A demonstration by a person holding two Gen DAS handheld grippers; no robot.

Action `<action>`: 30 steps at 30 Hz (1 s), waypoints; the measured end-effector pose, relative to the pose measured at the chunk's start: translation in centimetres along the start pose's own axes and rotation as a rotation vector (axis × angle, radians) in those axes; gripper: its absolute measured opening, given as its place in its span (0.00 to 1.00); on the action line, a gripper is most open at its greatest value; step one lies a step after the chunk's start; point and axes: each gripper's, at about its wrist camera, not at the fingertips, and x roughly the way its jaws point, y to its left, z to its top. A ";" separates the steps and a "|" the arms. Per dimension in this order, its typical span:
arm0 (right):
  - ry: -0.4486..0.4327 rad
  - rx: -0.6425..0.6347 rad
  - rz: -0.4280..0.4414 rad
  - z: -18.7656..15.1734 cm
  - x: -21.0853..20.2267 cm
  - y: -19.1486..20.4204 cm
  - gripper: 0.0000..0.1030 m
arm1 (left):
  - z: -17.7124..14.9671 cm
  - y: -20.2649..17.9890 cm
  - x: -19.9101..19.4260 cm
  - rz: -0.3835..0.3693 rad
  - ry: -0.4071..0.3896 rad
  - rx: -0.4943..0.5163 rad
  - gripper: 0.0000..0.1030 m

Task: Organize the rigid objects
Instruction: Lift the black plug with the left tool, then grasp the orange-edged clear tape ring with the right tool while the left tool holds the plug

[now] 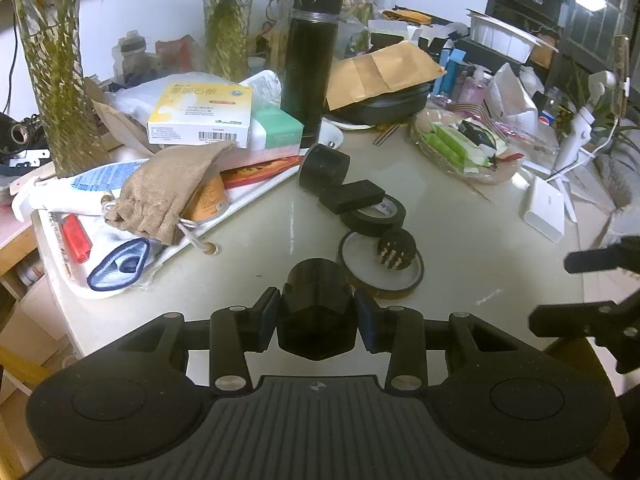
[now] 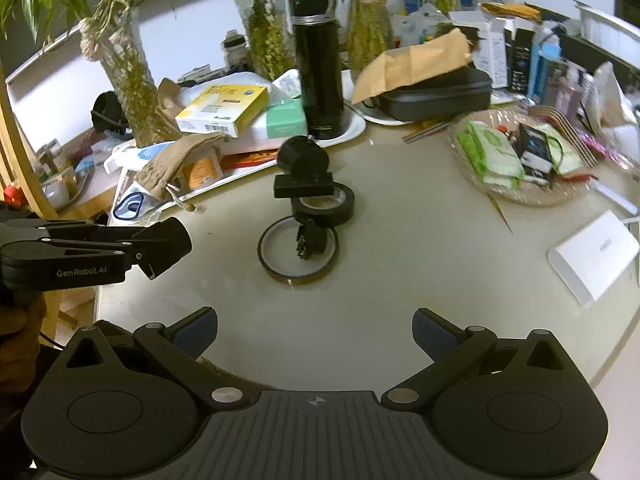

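In the left wrist view, our left tongs (image 1: 316, 314) are clenched on a black plastic cylinder with a hexagonal end (image 1: 317, 312); the 2 blue pads (image 1: 271, 312) press its sides, and it is lifted above the pale round bench (image 1: 460, 216). Beyond it we see a row of black parts on the bench: a black studded round piece (image 1: 396, 249) resting inside a thin amber tape ring (image 1: 380, 266), then a black electrical tape roll (image 1: 374, 216), a flat black rectangular block (image 1: 352, 197) leaning on that roll, and a short black tube (image 1: 324, 168) lying on its side. Behind them stands a tall black thermos bottle (image 1: 310, 68). At the right edge our right tongs (image 1: 592, 288) come into the picture, but their state is not clear from here.

In the right wrist view, our right tongs (image 2: 316, 334) are released, the jaws standing wide apart with nothing between them, over a bare part of the bench. The same row of parts lies ahead in the middle. At the left, the left tongs hold the black cylinder, which points toward the row and is well apart from it.
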 end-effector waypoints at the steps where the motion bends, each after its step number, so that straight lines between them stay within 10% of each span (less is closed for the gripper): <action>1: 0.007 -0.009 0.003 0.3 0.2 0.2 1.00 | 0.0 0.1 0.0 -0.001 -0.001 0.003 0.39; 30: 0.197 -0.029 -0.068 6.0 13.1 2.7 1.00 | -0.1 3.4 -0.4 0.087 -0.017 -0.045 0.39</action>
